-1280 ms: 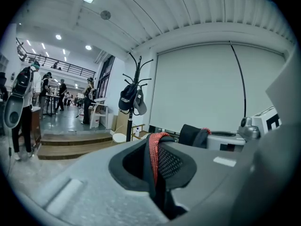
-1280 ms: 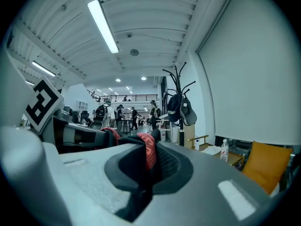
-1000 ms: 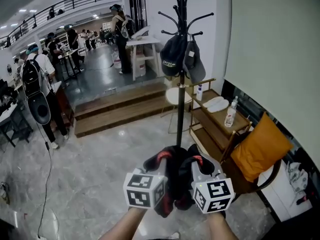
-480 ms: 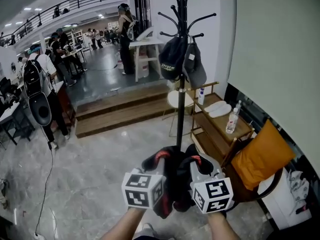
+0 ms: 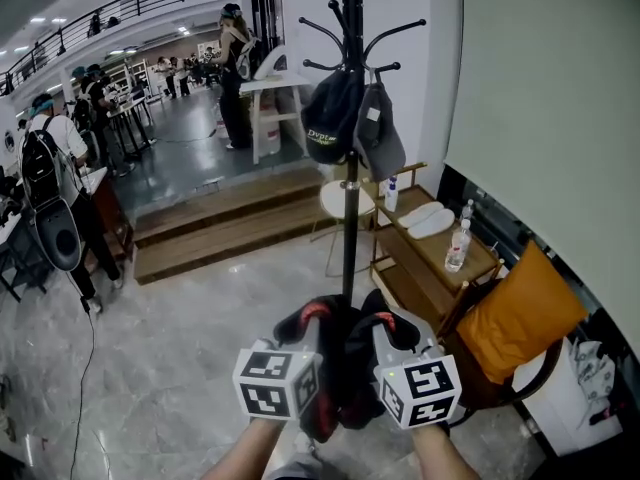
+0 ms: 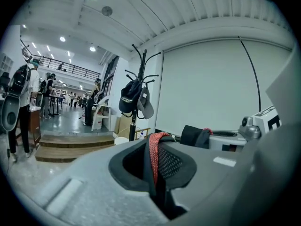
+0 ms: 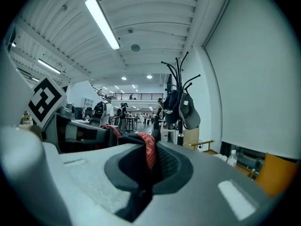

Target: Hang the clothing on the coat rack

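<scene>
A black garment with red mesh trim [image 5: 340, 363] hangs between my two grippers low in the head view. My left gripper [image 5: 310, 320] is shut on one edge of the garment [image 6: 153, 152], and my right gripper [image 5: 386, 323] is shut on another edge [image 7: 148, 149]. They are side by side, pointing roughly level toward the black coat rack [image 5: 349, 183]. The rack stands just ahead, with two dark caps [image 5: 352, 126] on its hooks. The coat rack [image 6: 133, 114] is left of centre in the left gripper view, and the coat rack [image 7: 177, 109] is right of centre in the right gripper view.
A low wooden shelf [image 5: 428, 243] with bottles stands right of the rack against the wall. A chair with an orange cushion [image 5: 518, 306] sits nearer on the right. A white stool [image 5: 338, 200] and wooden steps [image 5: 225, 226] lie behind the rack. Several people [image 5: 50, 173] stand far left.
Both grippers, still shut on the garment, have moved forward together toward the coat rack, which now looks a little nearer and further left in the head view.
</scene>
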Motion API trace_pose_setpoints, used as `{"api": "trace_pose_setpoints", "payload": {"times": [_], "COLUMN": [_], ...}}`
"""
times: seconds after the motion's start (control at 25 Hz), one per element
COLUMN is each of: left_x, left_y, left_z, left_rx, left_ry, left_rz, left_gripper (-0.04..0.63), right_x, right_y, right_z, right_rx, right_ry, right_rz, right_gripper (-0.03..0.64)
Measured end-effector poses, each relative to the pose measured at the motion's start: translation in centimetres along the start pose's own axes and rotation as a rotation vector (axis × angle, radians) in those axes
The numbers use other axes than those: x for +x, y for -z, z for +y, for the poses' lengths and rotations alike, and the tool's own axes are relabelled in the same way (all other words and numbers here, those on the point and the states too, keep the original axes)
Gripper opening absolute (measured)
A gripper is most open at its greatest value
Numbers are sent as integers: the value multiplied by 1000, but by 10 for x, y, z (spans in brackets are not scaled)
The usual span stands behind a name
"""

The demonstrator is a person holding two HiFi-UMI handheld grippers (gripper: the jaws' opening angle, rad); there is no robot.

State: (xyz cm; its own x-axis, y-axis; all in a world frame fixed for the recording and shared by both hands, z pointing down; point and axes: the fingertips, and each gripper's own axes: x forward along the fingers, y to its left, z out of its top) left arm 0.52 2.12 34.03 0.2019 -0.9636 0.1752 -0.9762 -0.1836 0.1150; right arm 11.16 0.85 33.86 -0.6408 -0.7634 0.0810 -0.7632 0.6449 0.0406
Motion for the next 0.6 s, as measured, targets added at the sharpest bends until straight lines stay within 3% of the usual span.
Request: {"api": "trace_pose_setpoints", "payload": {"times": [0.6], "left_x": [76], "left_y": [-46], "left_z": [72], "left_rx": [14], "left_ry": [111], "left_rz": [-14], "left_gripper": [18], "right_x": [94], "right_y": [-32], "right_z": [-26], "right_rx": [-43], "right_ry": [133], "right_rz": [2], "right_gripper": [17]}}
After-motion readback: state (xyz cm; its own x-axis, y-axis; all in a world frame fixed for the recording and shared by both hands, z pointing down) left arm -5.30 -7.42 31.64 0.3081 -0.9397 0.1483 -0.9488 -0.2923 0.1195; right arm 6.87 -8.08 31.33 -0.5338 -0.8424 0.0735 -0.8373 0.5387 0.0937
